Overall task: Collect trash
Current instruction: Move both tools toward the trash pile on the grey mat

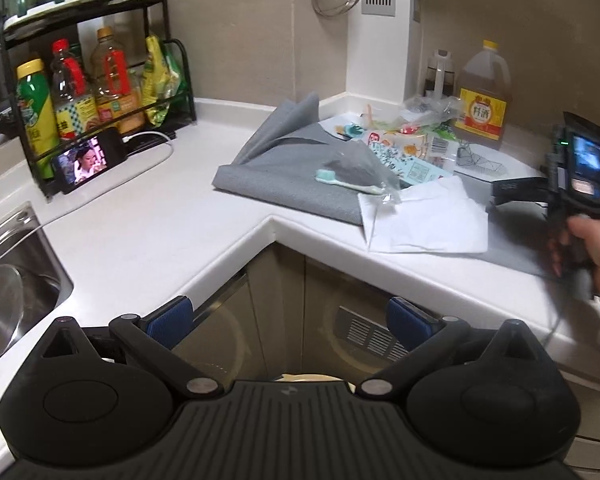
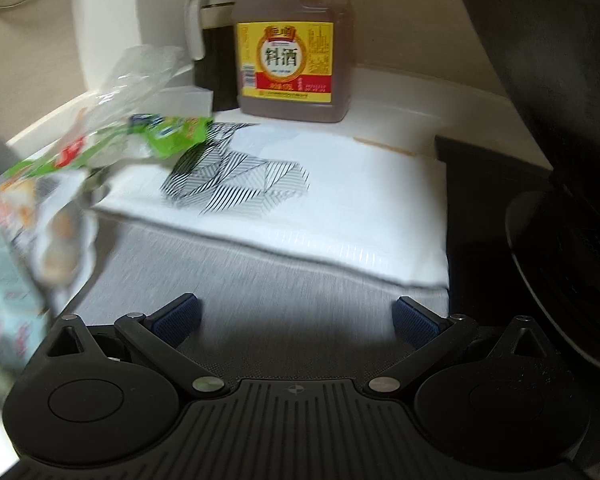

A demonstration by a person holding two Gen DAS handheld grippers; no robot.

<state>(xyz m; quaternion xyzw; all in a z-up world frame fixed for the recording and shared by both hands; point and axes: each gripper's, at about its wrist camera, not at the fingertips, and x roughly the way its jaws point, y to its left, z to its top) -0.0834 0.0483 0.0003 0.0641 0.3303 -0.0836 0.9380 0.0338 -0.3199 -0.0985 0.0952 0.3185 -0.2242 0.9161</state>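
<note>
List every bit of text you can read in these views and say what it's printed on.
"料酒": yellow label of the amber cooking wine jug, also legible in the left wrist view.
Small print on that label: too small.
Rack bottles, snack wrappers: blurred, unreadable.
Phone: video, no text.

Beige tiled wall [image 1: 240, 28], white L-shaped countertop [image 1: 160, 216], steel sink [image 1: 24, 276]

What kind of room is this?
Most likely a home kitchen: a steel sink set into the counter, a rack of sauce bottles, and a cooking wine jug by the wall.
</note>
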